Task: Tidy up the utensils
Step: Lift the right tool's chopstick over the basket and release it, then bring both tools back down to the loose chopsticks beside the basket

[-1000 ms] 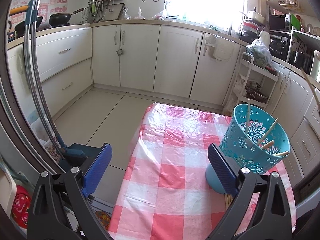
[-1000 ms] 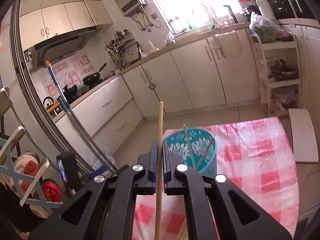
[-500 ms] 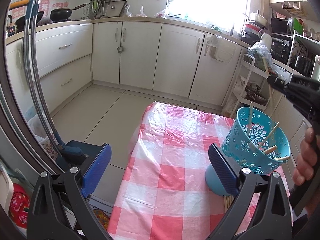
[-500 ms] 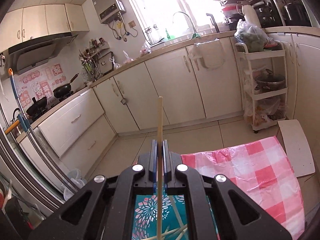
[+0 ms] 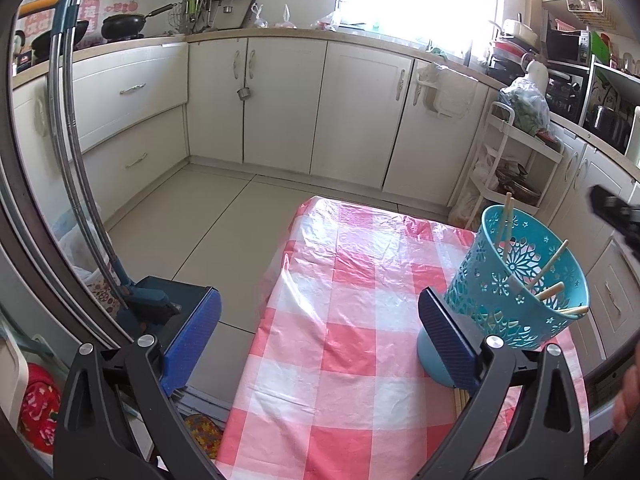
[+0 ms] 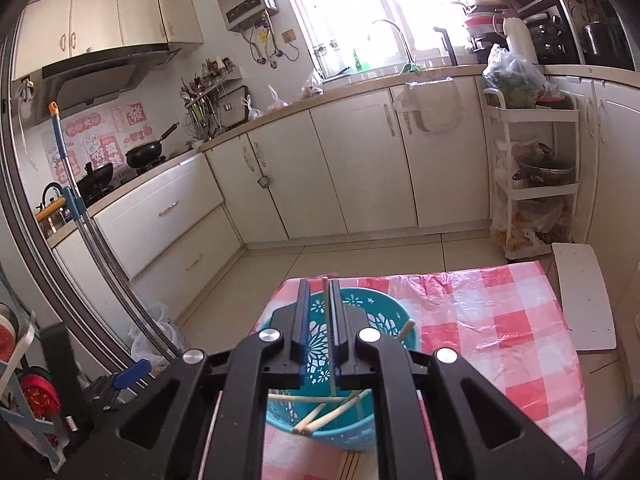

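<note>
Black right tongs (image 6: 319, 312), slightly parted, hover above teal basket (image 6: 384, 322).

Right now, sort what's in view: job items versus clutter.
Job:
- teal basket on the checked tablecloth
- chopsticks inside it
- right tool, jaws slightly apart
- left tool, open

Clutter:
- wok
- white rack
- mop

Daylight blows out the window (image 6: 352, 8); both fisheye views bend and darken at the edges.
</note>
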